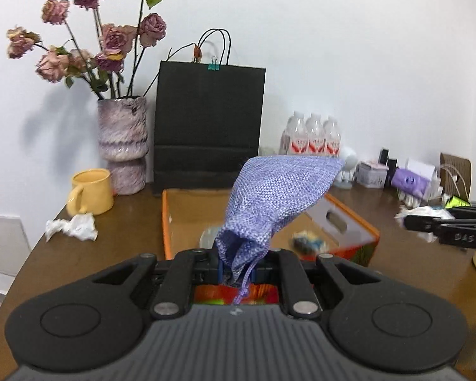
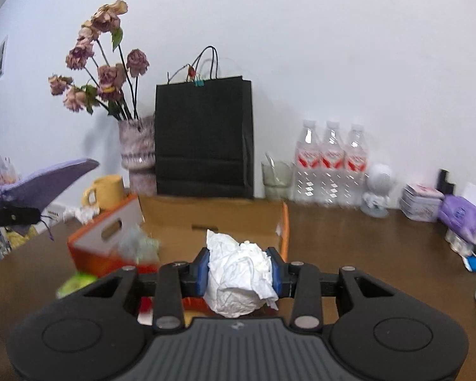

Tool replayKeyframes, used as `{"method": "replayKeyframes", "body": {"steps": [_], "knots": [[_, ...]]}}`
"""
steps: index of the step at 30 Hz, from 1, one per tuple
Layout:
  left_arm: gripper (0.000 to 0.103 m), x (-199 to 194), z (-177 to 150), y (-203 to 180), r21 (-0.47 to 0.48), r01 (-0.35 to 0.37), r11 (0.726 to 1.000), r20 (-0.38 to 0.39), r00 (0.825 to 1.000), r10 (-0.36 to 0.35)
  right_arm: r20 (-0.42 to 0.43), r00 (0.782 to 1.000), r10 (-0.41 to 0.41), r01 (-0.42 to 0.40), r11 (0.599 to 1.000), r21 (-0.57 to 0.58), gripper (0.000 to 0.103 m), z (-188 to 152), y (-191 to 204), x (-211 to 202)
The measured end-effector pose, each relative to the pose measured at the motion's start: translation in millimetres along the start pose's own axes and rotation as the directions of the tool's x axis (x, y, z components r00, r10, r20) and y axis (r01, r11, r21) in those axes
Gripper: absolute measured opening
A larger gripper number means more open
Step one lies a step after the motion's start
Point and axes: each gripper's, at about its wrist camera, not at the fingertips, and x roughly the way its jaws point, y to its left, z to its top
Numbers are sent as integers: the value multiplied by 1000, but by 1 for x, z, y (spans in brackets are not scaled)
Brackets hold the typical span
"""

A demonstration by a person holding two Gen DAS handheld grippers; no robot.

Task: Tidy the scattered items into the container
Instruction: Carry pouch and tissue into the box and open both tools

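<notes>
Purple woven drawstring pouch (image 1: 276,197): pinched at its gathered neck between the blue pads of the left gripper (image 1: 236,268), body raised and slanting up to the right above the container, cord dangling below the jaws. The right wrist view shows the same pouch at far left, clear of the table.

Crumpled white tissue (image 2: 238,277): clamped between the blue pads of the right gripper (image 2: 240,270), fingers closed on both its sides, held in front of the container's near edge.

Container: 1 open cardboard box (image 1: 169,219), orange outside, plain brown inside, with a cut-out handle in its right wall. It stands on the brown wooden table (image 1: 123,222) in front of the black paper bag (image 1: 208,127). Small blurred items lie on its floor; what they are cannot be told.

Loose item: 1 second crumpled tissue (image 1: 74,227) on the table left of the box, just in front of the yellow mug (image 1: 90,192).

Backdrop along the white wall: 1 mottled vase (image 1: 123,146) of dried pink roses (image 1: 111,36); 3 water bottles (image 2: 331,162); 1 clear glass (image 2: 277,177); 1 small white figurine (image 2: 379,190); 1 purple packet (image 2: 463,219) at far right.
</notes>
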Motion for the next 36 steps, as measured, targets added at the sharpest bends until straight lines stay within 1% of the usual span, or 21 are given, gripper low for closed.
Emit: {"method": "replayKeyframes", "body": {"steps": [3,6,10,12,13,15,17,20,24,26,27,28,29,30,31,32,35,36], "knots": [[14,30,19,1,-7,4,1000,-35,999,-5,-19,1000,7,-8,1000,-10,35,24,5,32],[14,62,30,1,0,-8,1000,-83,996,8,-61,998,17,-17,1000,3,35,42,9,69],[14,107,36,2,27,-13,1000,-168,986,18,-135,991,4,-3,1000,4,35,53,11,118],[14,130,35,3,46,-22,999,-224,974,31,-179,984,-7,8,1000,9,35,54,11,142],[14,143,34,4,57,-26,998,-257,966,40,-203,979,-12,15,1000,11,35,53,11,154],[14,163,32,6,76,-42,996,-298,953,63,-247,969,-21,25,1000,14,35,50,12,174],[14,182,29,8,97,-68,993,-326,941,96,-288,957,-30,36,999,14,35,44,13,193],[14,204,26,10,114,-86,990,-367,922,123,-339,939,-59,65,998,8,36,36,15,218],[18,222,23,12,127,-109,986,-401,903,151,-398,916,-48,67,997,34,39,27,13,241],[26,226,23,13,120,-116,986,-410,899,156,-420,906,-46,64,997,30,45,24,15,246],[37,227,24,13,118,-119,986,-412,897,157,-426,903,-49,66,997,25,46,24,16,247],[51,228,24,12,118,-122,985,-414,896,161,-427,903,-49,65,998,24,53,24,17,246],[58,228,24,12,120,-130,984,-414,894,168,-425,904,-47,63,998,24,64,25,17,245],[69,228,23,12,120,-138,983,-412,894,176,-423,905,-47,61,998,21,70,26,18,244],[75,228,23,11,119,-140,983,-410,895,177,-421,906,-47,59,998,15,79,27,19,242],[78,227,23,11,115,-139,984,-409,896,174,-421,906,-48,57,998,9,86,28,20,241],[90,224,23,11,104,-128,986,-411,897,159,-427,903,-43,46,999,-4,93,30,23,236],[98,222,23,11,103,-127,986,-410,898,159,-428,903,-44,45,999,-7,94,30,25,234]]}}
